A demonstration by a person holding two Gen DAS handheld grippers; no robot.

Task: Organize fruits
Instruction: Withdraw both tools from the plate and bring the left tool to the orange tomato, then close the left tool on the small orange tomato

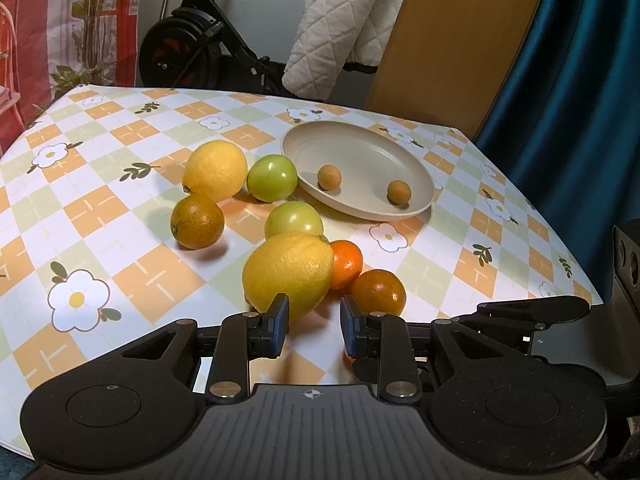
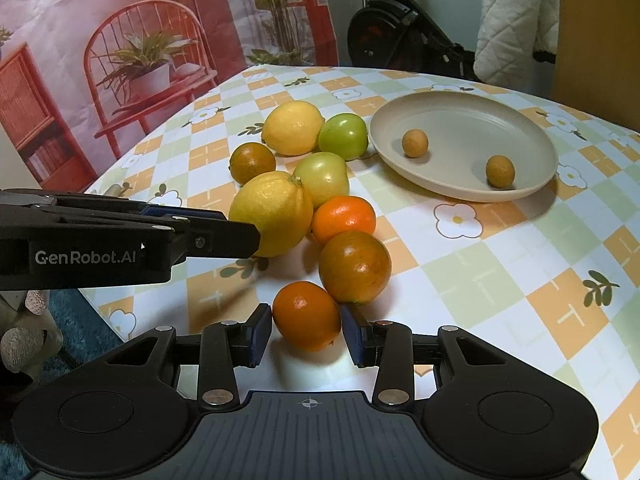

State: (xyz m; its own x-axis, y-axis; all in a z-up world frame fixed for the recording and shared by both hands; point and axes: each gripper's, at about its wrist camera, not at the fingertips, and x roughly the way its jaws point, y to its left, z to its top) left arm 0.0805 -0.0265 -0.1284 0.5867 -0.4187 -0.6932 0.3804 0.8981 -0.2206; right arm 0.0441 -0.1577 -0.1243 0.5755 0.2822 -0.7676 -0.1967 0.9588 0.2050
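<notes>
The right tongs (image 2: 307, 330) clamp a small orange (image 2: 307, 316) between both pads, low over the tabletop (image 2: 480, 280). The left tongs (image 1: 314, 322) stand parted and empty just before a large lemon (image 1: 288, 272). Beyond the loose fruit cluster, a beige plate (image 2: 460, 112) holds two small brown fruits (image 2: 415, 143).

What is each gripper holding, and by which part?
The right gripper clamps a bright orange across its sides. The left gripper holds nothing, open near a lemon.

Near lemon (image 2: 272, 214) partly hidden behind left claw (image 2: 240, 236).
</notes>
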